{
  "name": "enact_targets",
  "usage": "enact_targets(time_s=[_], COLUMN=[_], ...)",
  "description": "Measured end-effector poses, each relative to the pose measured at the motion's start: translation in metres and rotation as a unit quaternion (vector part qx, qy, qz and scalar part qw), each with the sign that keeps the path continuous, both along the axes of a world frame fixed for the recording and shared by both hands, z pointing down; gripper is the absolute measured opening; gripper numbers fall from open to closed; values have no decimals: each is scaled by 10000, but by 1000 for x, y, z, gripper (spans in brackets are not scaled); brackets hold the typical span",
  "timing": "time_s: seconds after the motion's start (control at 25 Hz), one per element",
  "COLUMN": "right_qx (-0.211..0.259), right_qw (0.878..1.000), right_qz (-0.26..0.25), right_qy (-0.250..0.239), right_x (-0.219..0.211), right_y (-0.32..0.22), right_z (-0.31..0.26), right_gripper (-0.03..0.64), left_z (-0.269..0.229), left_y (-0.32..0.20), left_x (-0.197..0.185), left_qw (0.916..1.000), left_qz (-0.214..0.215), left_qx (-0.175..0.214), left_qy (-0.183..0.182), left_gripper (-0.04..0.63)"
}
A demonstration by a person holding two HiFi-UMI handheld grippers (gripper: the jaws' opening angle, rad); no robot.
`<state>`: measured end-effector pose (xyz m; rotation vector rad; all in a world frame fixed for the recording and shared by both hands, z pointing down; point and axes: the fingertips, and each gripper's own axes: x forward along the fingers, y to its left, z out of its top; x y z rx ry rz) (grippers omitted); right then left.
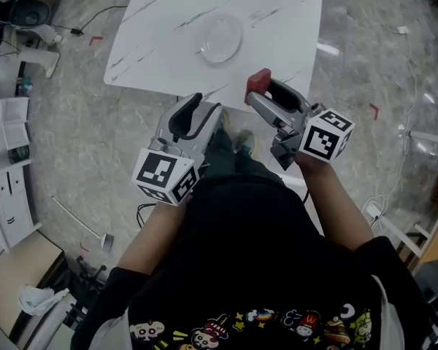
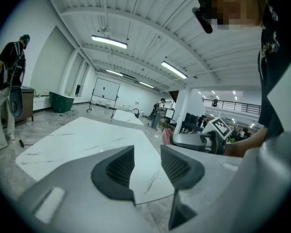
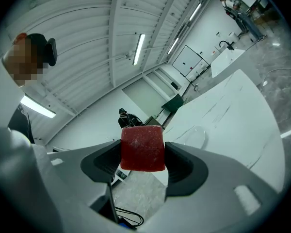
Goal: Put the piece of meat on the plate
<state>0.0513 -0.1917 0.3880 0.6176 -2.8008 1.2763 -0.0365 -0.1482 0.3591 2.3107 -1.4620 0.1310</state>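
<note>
Marble table; right gripper pinches squarish meat, upright.

Shows left gripper with jaws apart, nothing between; looks out across white marbled table; catches right gripper at right, red piece of meat at its tip; spots person standing far left.

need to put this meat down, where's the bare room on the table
The plate itself is empty. The white table is bare all around it, widest between plate and left edge. Crowding only by the near edge, where the right claw holds the meat and the open left claw hovers.
</note>
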Motion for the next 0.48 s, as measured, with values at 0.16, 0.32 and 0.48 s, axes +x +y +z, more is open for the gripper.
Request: enact_targets(time_s=[0.16, 0.32, 0.48], right_qx=[-49, 54, 36], right_qw=[9996, 9970, 9926], right_qz=[-58, -207, -339], right_qy=[276, 749, 1162], right_x=[-15, -28, -56], right_y=[-17, -35, -74], right_z=[18, 43, 75], right_gripper=[304, 304, 304], left_z=[12, 21, 32], left_y=[-8, -12, -32], left_x=[-14, -25, -52], left_qw=[9999, 9995, 9990], left_qz=[-12, -26, -68], left_qx=[-116, -215, -333], left_qy=[117, 218, 305], left_gripper=[285, 285, 285])
